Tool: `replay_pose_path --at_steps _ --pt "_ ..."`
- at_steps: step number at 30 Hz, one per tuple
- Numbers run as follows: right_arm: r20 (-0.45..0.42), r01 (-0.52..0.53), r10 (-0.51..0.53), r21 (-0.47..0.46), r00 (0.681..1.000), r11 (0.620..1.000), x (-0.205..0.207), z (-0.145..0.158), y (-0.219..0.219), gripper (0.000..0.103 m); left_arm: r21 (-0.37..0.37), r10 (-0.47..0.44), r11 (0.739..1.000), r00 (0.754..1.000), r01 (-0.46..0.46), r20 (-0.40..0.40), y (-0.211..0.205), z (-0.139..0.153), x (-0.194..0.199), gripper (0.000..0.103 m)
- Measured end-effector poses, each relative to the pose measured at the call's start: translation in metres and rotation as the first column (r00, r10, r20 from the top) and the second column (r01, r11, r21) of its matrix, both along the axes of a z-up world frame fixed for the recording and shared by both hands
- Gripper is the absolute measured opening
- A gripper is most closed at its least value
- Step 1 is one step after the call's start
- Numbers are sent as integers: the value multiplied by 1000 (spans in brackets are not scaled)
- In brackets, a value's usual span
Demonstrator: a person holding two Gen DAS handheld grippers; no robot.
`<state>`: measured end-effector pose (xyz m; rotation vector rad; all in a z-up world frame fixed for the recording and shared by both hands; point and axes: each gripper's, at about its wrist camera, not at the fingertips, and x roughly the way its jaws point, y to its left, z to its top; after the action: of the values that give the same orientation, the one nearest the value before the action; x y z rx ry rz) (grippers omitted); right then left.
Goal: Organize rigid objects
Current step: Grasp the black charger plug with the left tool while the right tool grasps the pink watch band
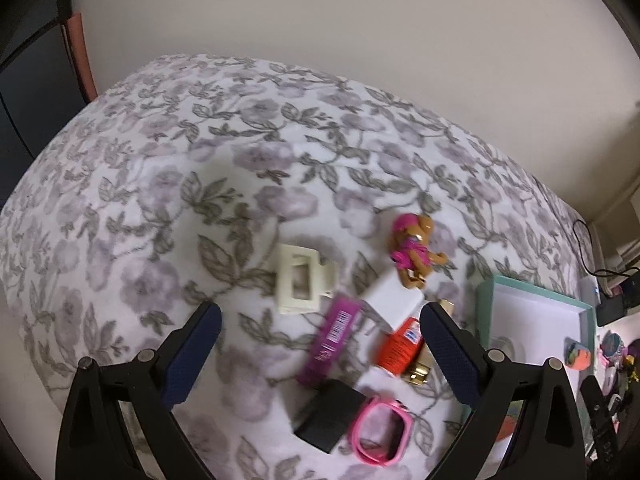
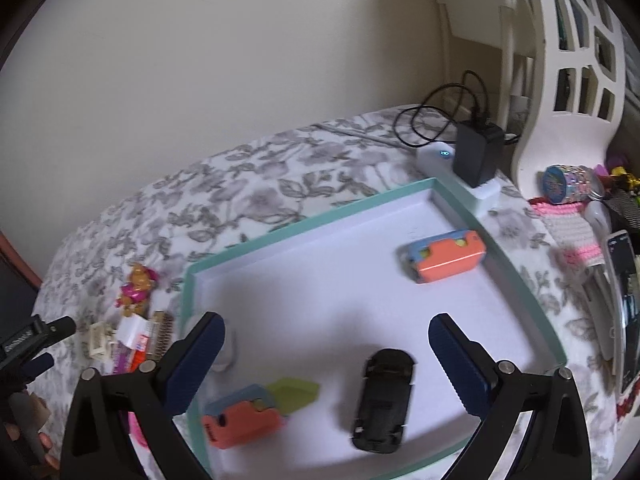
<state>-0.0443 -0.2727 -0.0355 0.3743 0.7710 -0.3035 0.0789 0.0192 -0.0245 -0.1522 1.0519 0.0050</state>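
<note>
My left gripper point(image 1: 320, 316) is open and empty above a pile on the floral bed cover: a cream hair clip point(image 1: 301, 283), a purple tube point(image 1: 331, 340), a white box point(image 1: 394, 300), an orange-red pack point(image 1: 400, 348), a black block point(image 1: 330, 416), a pink watch point(image 1: 380, 432) and a pink toy dog point(image 1: 412, 250). My right gripper point(image 2: 326, 336) is open and empty over the teal-rimmed white tray point(image 2: 304, 224). In the tray lie a black toy car point(image 2: 384, 396), two orange-and-blue toys point(image 2: 446, 256) point(image 2: 240, 416) and a green piece point(image 2: 294, 392).
The tray's rim point(image 1: 486, 312) shows at the right of the left wrist view. A black charger with cable point(image 2: 476, 152) stands on a white device behind the tray. A white shelf unit point(image 2: 568, 80) and clutter lie right. The pile point(image 2: 136, 336) lies left of the tray.
</note>
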Motion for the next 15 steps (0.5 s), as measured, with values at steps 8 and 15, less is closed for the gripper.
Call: replay_pose_path --at_steps 8,15 --pt "7 -183 183 19 983 983 14 9 59 103 1 4 1000 999 -4 -43 15 -5 1 99" --pt "-85 -394 390 -34 917 919 27 -6 132 103 4 -26 1000 996 27 -81 21 -13 -3 99"
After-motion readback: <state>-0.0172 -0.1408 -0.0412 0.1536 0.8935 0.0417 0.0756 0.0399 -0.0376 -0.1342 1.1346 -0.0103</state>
